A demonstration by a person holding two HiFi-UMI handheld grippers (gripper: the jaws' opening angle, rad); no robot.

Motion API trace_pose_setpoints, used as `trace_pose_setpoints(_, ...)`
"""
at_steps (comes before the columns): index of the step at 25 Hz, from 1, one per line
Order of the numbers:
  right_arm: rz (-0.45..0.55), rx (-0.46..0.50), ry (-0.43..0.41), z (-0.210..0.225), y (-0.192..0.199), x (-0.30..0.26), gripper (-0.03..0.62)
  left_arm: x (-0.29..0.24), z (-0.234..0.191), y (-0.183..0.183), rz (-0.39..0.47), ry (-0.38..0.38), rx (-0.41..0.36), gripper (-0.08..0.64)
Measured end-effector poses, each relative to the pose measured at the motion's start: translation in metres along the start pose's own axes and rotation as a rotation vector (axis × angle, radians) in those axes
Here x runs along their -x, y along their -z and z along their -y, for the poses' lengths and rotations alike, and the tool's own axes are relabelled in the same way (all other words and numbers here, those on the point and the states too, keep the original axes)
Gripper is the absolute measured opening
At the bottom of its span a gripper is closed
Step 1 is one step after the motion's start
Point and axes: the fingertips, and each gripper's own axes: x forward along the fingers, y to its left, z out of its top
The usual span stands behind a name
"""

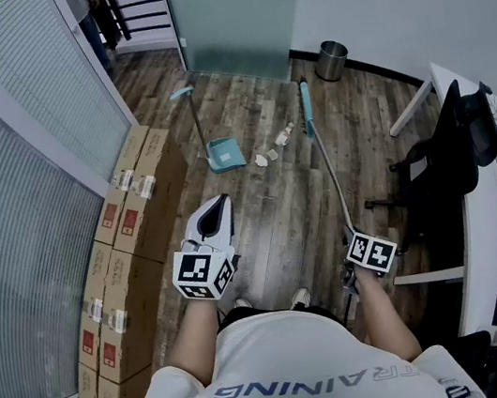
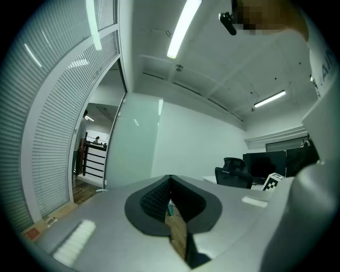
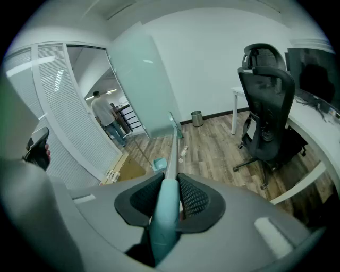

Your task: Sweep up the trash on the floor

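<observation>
The dark wood-plank floor (image 1: 269, 209) runs between a row of brown cardboard boxes (image 1: 122, 263) on the left and a black office chair (image 1: 447, 163) on the right. A long broom with a grey pole and teal grip (image 1: 329, 169) slants from the right claw (image 1: 357, 236) down to the floor ahead; that claw is clamped on the teal grip, which fills the gap between its jaws. A teal plastic dustpan (image 1: 224, 155) stands upright on the floor. Small pale scraps of trash (image 1: 271, 154) lie between dustpan and broom head, well ahead of both claws. The left claw (image 1: 217, 210) is closed and empty.
</observation>
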Motion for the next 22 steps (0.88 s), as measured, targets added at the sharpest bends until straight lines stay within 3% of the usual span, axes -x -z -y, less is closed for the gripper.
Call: trace_pose_setpoints(22,-0.003,-0.005,0.008,-0.032,0.006,-0.007,0.103,0.010,-0.037,-0.001,-0.006,0.010,0.023,0.002)
